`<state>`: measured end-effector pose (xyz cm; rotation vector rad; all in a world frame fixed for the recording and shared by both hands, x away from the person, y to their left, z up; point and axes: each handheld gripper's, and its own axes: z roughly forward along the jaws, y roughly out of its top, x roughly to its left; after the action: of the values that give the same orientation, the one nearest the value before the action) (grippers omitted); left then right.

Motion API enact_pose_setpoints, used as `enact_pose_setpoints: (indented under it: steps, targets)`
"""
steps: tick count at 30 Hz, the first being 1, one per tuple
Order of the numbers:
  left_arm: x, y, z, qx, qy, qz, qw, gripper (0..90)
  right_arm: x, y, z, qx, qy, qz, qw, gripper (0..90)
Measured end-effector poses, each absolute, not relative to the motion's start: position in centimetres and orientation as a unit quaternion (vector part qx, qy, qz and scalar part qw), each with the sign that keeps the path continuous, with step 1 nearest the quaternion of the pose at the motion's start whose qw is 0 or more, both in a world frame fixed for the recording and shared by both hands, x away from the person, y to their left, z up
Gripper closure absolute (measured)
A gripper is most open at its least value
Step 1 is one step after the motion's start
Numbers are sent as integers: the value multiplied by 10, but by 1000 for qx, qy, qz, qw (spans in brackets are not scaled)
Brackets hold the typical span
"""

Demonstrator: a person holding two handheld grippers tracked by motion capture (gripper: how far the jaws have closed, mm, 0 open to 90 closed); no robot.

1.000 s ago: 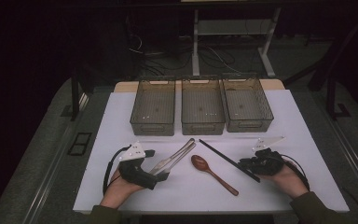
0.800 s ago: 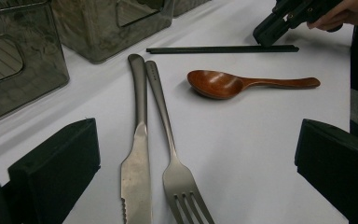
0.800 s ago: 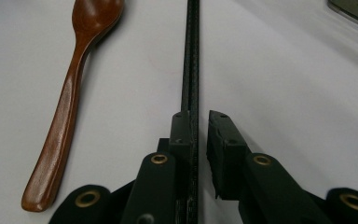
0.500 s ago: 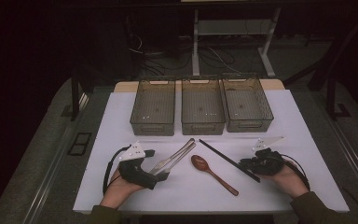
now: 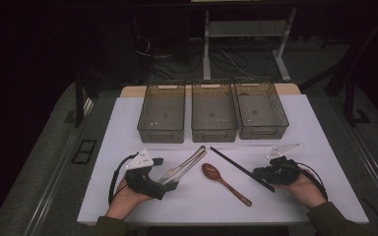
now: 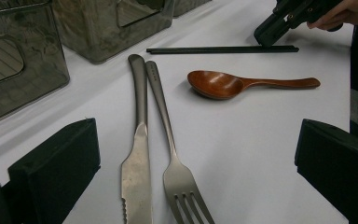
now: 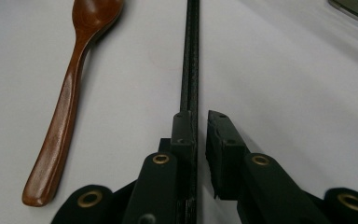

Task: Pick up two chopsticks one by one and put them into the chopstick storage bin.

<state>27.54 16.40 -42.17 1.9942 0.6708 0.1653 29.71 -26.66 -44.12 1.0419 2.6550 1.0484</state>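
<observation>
You're working the right gripper point(image 5: 267, 173) near the counter's point(image 5: 128, 118) front right corner, and its fingers point(image 7: 223, 140) are sitting nearly shut around the black chopsticks point(image 5: 241, 168), only a thin sliver of gap showing between the pads. Can't quite tell if both pads are actually pressing on the sticks, but the pair is running right between them. The chopsticks are lying flat on the counter, slanting from about the middle toward the front right, with the wooden spoon point(image 5: 225, 183) just beside them on their left, apart from them.

Your left gripper point(image 5: 170, 183) is resting near the front left, fingers point(image 6: 56, 163) standing wide open and holding nothing. The knife point(image 6: 137, 154) and fork point(image 6: 170, 154) are lying between those fingers, side by side, handles touching at the far end.

Three clear plastic bins point(image 5: 214, 129) are lining up in a row toward the back edge of the counter, well apart from both grippers.
</observation>
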Motion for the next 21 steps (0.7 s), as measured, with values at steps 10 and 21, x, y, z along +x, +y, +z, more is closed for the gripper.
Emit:
enact_pose_setpoints:
  steps: [10, 21]
  targets:
    - [275, 164, -422, 822, 276, 68, 493, 0, 298, -268, -443, 343, 877, 332, 58, 811]
    - [275, 164, -421, 819, 280, 70, 496, 0, 308, -268, -435, 340, 887, 309, 39, 782]
